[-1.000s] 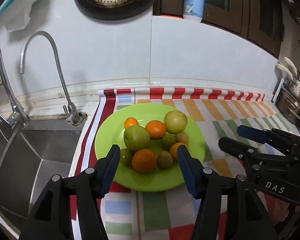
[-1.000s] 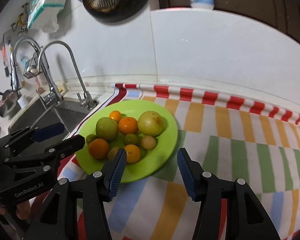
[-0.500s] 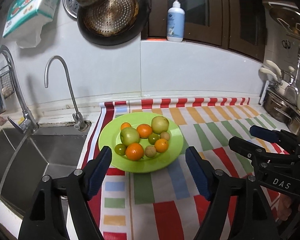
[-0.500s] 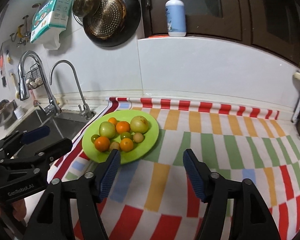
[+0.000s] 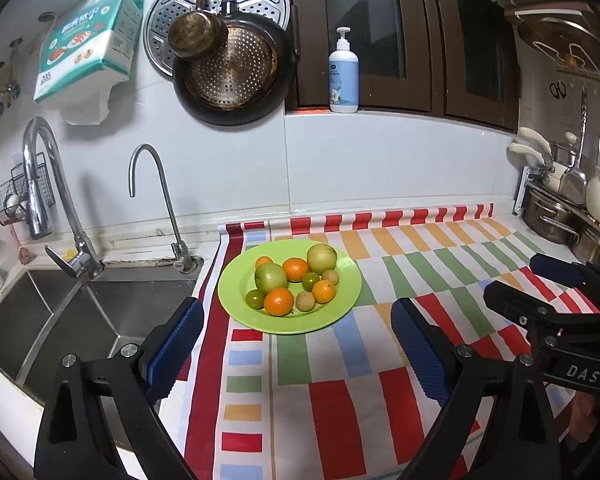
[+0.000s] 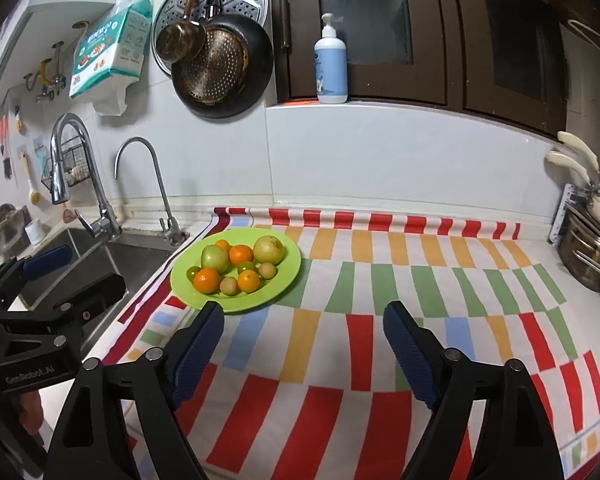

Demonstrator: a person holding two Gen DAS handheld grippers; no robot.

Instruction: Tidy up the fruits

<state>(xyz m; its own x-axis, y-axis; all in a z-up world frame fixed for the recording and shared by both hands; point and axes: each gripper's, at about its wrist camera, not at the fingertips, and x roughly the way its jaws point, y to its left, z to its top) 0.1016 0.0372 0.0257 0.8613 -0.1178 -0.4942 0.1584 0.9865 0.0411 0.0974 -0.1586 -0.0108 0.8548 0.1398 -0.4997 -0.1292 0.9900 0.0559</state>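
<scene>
Since the earlier frame both grippers are sitting further back from the plate, which now looks smaller in both wrist views, with more of the wall and cupboards showing above it.

Left gripper (image 5: 296,336): jaws are opening, standing wide, nothing between them — only the striped cloth (image 5: 340,380) is showing in the gap. It is hanging over the near left part of the cloth, close to the sink (image 5: 60,320) edge.

Right gripper (image 6: 303,338): jaws are opening too, also wide and empty. It is hanging over the cloth to the right of the plate, tilted downward.

Green plate (image 5: 340,308) is sitting on the far left part of the cloth, just beside the sink and the thin tap (image 5: 152,192). The fruits are lying together in its middle, touching one another: 2 large green ones (image 5: 271,277), 4 oranges (image 5: 279,301) and several small green and brownish ones. All fruit is on the plate.

Neither gripper is touching the plate or the fruit — both are well apart from it.

On the wall behind, a dark pan (image 5: 232,76) is hanging, and a pump bottle (image 5: 343,76) is standing on the ledge. Pots (image 6: 588,256) are standing at the far right.
</scene>
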